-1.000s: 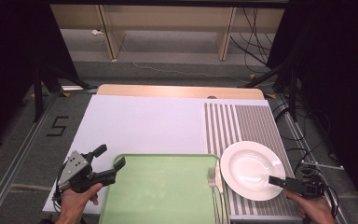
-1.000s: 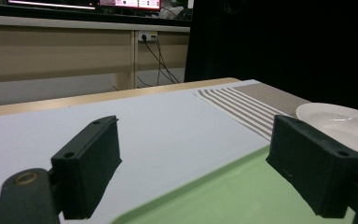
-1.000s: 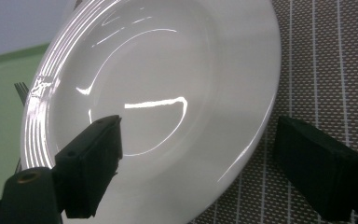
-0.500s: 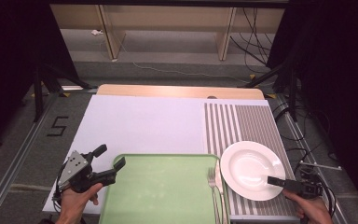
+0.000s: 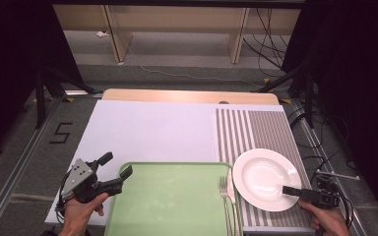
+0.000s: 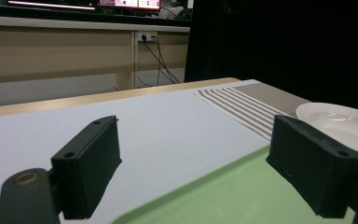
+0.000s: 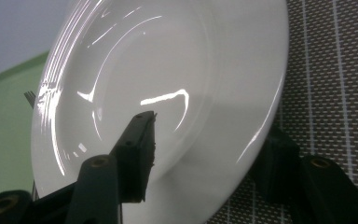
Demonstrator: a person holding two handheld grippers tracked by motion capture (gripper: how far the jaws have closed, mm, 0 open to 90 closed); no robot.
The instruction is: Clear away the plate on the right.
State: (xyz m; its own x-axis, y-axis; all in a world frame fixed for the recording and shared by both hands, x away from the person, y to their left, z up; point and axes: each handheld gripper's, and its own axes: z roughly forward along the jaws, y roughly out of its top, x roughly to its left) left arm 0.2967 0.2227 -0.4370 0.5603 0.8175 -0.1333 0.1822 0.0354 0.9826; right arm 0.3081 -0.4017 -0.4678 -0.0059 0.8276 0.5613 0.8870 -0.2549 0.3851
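A white plate (image 5: 261, 172) lies on the striped placemat (image 5: 256, 130) at the table's right. My right gripper (image 5: 288, 189) reaches over its near right rim. In the right gripper view the plate (image 7: 168, 56) has its rim between the jaws of the right gripper (image 7: 209, 140), one jaw above the dish and the other below the rim. The jaws have just been closing and a gap still shows. My left gripper (image 5: 118, 163) is open at the left edge of the green tray (image 5: 177, 196), with nothing between its jaws (image 6: 196, 154).
A fork (image 5: 223, 189) and a knife (image 5: 231, 189) lie along the tray's right edge, close to the plate. A white sheet (image 5: 147, 130) covers the table's middle and left. Shelving and cables stand beyond the far edge.
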